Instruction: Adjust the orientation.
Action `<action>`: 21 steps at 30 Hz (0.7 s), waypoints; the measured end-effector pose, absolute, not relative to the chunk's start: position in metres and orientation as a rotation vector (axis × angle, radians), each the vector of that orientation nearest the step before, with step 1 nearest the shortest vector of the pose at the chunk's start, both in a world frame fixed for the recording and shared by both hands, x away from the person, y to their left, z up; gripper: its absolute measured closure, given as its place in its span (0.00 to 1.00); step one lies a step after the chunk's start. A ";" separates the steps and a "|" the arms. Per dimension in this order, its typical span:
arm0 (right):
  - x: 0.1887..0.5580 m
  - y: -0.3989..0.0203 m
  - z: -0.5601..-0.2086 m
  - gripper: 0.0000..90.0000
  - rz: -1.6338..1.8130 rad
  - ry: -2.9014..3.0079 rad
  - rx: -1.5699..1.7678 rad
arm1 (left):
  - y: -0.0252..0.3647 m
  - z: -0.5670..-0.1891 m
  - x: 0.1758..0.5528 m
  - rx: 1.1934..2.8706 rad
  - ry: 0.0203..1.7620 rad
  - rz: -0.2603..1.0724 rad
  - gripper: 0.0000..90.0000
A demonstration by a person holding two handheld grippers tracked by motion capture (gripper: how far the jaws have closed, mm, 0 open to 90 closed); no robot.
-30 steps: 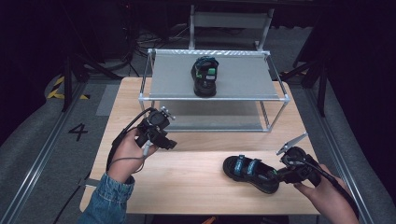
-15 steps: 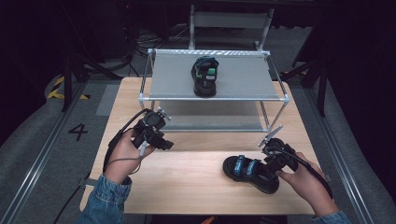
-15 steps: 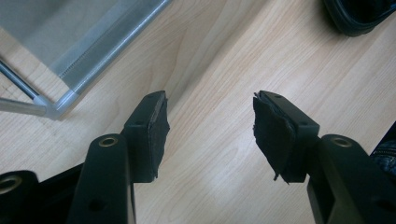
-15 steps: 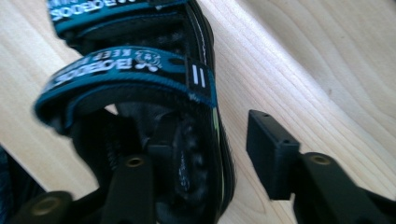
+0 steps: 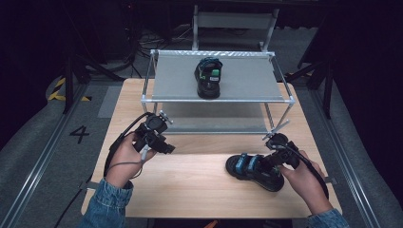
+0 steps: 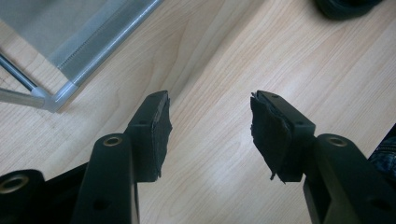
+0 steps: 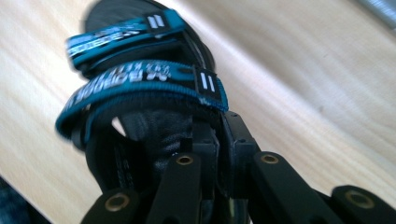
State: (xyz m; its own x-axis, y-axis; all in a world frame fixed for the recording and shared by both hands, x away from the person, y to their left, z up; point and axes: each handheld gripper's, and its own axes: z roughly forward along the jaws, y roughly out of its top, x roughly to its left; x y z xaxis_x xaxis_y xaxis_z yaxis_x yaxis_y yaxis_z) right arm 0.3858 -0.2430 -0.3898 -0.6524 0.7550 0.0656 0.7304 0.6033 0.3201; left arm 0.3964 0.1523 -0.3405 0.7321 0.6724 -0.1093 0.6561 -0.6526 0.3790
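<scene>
On the wooden table [image 5: 190, 185], toward five o'clock in the high view, a black sandal [image 5: 254, 172] with blue straps lies flat with its toe pointing to nine o'clock. At its heel end, at three o'clock from the sandal, the right gripper [image 5: 268, 164] is held in the person's right hand [image 5: 304, 183], whose denim cuff enters from the bottom edge. In the right gripper view its two black jaws have just been closing and now sit almost together, pinched on the sandal [image 7: 140, 93] at the rear side wall beneath the nearer blue strap, with black material caught between the pads. The sandal's sole rests on the table surface. Across the table, toward eight o'clock in the high view, the left gripper [image 5: 164, 145] is held by the left hand [image 5: 126, 159], well apart from the sandal and pointing toward four o'clock. In the left gripper view its jaws stand wide apart over bare wood [image 6: 210, 154] with nothing between them, and a corner of a metal rack [image 6: 60, 95] shows at ten o'clock. That rack [image 5: 218, 99], a metal frame with grey shelves, stands at the far half of the table at twelve o'clock. A second dark shoe [image 5: 208, 78] sits on its upper shelf, near the middle.
</scene>
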 end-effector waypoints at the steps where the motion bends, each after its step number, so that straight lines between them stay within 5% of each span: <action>1: 0.389 -0.245 -0.389 0.95 0.513 2.730 1.302 | 0.152 -0.341 0.397 2.545 1.022 0.057 0.52; 7: 0.412 -0.256 -0.395 0.94 0.550 2.643 1.454 | 0.154 -0.342 0.400 2.543 1.024 0.046 0.53; 14: 0.401 -0.264 -0.389 0.69 0.550 2.638 1.439 | 0.153 -0.344 0.401 2.548 1.024 0.040 0.53; 21: 0.370 -0.272 -0.363 0.62 0.547 2.550 1.398 | 0.151 -0.344 0.400 2.548 1.027 0.037 0.52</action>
State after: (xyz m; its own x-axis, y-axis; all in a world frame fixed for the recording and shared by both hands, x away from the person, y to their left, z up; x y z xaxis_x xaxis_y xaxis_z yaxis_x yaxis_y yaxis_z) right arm 0.3699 -0.2721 -0.3633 -0.5407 0.8411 0.0168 0.7739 0.4895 0.4017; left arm 0.4002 0.1509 -0.3444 0.7310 0.6719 -0.1192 0.6615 -0.6548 0.3657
